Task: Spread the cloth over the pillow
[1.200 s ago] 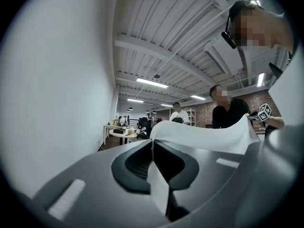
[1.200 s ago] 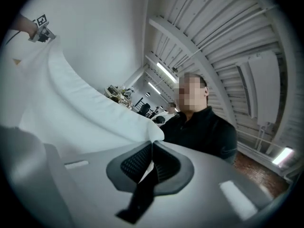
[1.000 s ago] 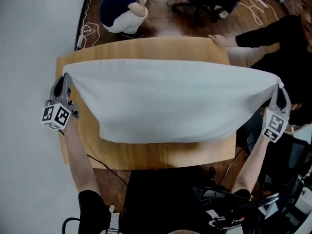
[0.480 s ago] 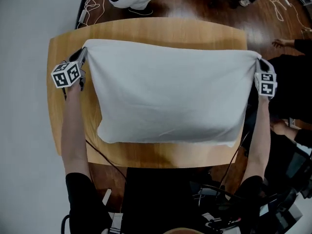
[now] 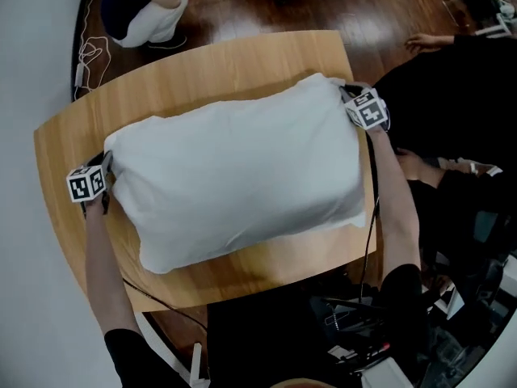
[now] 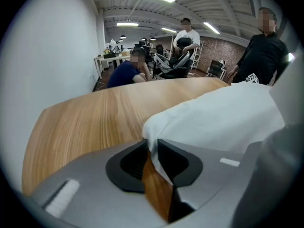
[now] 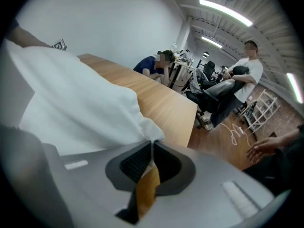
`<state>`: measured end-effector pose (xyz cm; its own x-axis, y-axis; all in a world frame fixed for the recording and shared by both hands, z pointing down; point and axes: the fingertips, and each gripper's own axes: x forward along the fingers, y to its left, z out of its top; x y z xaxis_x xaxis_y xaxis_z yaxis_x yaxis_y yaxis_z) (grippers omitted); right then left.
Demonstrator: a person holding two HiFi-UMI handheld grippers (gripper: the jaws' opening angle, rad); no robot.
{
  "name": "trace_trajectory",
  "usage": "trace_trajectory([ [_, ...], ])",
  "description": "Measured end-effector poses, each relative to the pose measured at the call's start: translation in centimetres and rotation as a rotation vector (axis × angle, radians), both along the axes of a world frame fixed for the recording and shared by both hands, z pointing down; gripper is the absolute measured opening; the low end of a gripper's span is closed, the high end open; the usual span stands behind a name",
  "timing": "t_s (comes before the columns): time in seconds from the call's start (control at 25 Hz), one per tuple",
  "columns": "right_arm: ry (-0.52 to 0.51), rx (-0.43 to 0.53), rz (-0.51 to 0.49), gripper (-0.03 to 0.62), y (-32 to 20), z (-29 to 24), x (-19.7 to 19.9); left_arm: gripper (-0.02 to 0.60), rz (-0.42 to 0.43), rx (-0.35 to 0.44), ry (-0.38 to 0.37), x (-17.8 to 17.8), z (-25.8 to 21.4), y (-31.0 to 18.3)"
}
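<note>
A white cloth (image 5: 234, 176) lies draped over a puffy pillow on the wooden table (image 5: 202, 63); the pillow itself is hidden beneath it. My left gripper (image 5: 106, 165) is at the cloth's far left corner, low by the tabletop. Its jaws (image 6: 152, 144) have just been opening; the cloth corner (image 6: 223, 122) still hangs between them against one pad, and wood shows through the gap. At the far right corner my right gripper (image 5: 346, 94) is shut. In the right gripper view its tips (image 7: 152, 146) pinch a tuft of the cloth (image 7: 71, 108).
A person in a dark top crouches beyond the table's far left (image 5: 145, 6). Another person in black stands close at the right (image 5: 452, 111), one hand (image 5: 424, 43) near the table's corner. White cable (image 5: 89, 55) lies on the floor. Bare wood rings the pillow.
Both grippers have come down from holding the cloth stretched in the air to the table. The cloth now rests over the pillow, and the left jaws have parted slightly.
</note>
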<state>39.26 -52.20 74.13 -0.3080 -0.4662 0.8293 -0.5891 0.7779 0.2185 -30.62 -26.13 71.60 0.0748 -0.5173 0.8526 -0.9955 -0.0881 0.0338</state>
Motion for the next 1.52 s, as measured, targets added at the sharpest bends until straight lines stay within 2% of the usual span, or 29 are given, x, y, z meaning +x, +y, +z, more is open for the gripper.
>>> trace_trajectory([
  [0.08, -0.114, -0.056, 0.075, 0.111, 0.2, -0.8, 1.1, 0.128, -0.028, -0.009, 0.049, -0.1, 0.3, 1.8],
  [0.2, -0.390, -0.132, 0.353, 0.177, 0.2, -3.3, 7.1, 0.143, -0.090, 0.016, 0.043, -3.0, -0.7, 5.2],
  [0.28, -0.448, -0.121, 0.473, 0.183, 1.3, -5.0, 11.5, 0.143, -0.135, 0.078, 0.073, -4.3, -3.1, 7.9],
  [0.32, -0.472, -0.107, 0.491, 0.183, 2.4, -6.0, 12.7, 0.142, -0.142, 0.134, 0.115, -3.9, -4.8, 9.0],
  [0.4, -0.582, -0.081, 0.429, 0.181, 6.3, -9.3, 12.0, 0.135, -0.101, 0.286, 0.243, -0.5, -8.6, 10.4],
  [0.48, -0.674, -0.047, 0.240, 0.179, 12.0, -13.6, 8.0, 0.114, 0.026, 0.425, 0.395, 5.7, -11.8, 11.0],
  [0.52, -0.685, -0.029, 0.128, 0.178, 15.1, -15.4, 5.6, 0.114, 0.109, 0.470, 0.462, 9.1, -12.9, 11.3],
  [0.6, -0.638, -0.020, -0.036, 0.178, 21.2, -17.1, 1.7, 0.098, 0.256, 0.480, 0.555, 15.3, -13.8, 12.9],
  [0.64, -0.590, -0.040, -0.055, 0.178, 23.8, -16.4, 0.6, 0.098, 0.298, 0.442, 0.579, 17.5, -13.3, 14.5],
  [0.68, -0.548, -0.069, -0.031, 0.174, 26.0, -15.1, 0.3, 0.095, 0.310, 0.393, 0.591, 18.9, -12.3, 16.5],
  [0.76, -0.550, -0.109, 0.112, 0.175, 29.1, -12.9, 1.5, 0.085, 0.267, 0.323, 0.606, 18.7, -10.5, 20.2],
  [0.84, -0.601, -0.074, 0.286, 0.172, 31.0, -13.1, 4.4, 0.080, 0.215, 0.338, 0.607, 17.2, -10.8, 21.0],
  [0.88, -0.608, -0.048, 0.334, 0.169, 31.6, -13.6, 5.8, 0.077, 0.199, 0.367, 0.598, 16.8, -11.1, 21.0],
  [0.92, -0.581, -0.041, 0.342, 0.169, 32.4, -13.6, 7.0, 0.068, 0.187, 0.392, 0.584, 16.9, -11.4, 21.1],
  [0.96, -0.512, -0.062, 0.307, 0.169, 33.6, -12.8, 8.0, 0.063, 0.178, 0.404, 0.568, 17.5, -11.4, 21.4],
  [1.04, -0.319, -0.156, 0.181, 0.170, 37.1, -9.6, 9.5, 0.058, 0.177, 0.400, 0.546, 19.2, -11.6, 21.6],
  [1.12, -0.185, -0.234, 0.103, 0.184, 39.9, -6.5, 9.6, 0.055, 0.192, 0.403, 0.543, 20.1, -11.8, 20.9],
  [1.24, -0.106, -0.271, 0.062, 0.179, 41.1, -3.8, 7.9, 0.049, 0.220, 0.411, 0.549, 19.7, -10.9, 20.6],
  [1.28, -0.081, -0.285, 0.053, 0.021, 41.6, -3.7, 7.7, 0.049, 0.229, 0.398, 0.547, 19.8, -10.5, 20.8],
  [1.4, -0.018, -0.259, 0.097, 0.008, 43.0, -7.6, 8.8, 0.049, 0.236, 0.365, 0.541, 20.1, -9.7, 21.1],
  [1.52, -0.018, -0.232, 0.179, 0.008, 44.1, -9.6, 9.8, 0.049, 0.229, 0.348, 0.543, 20.1, -9.4, 21.4],
])
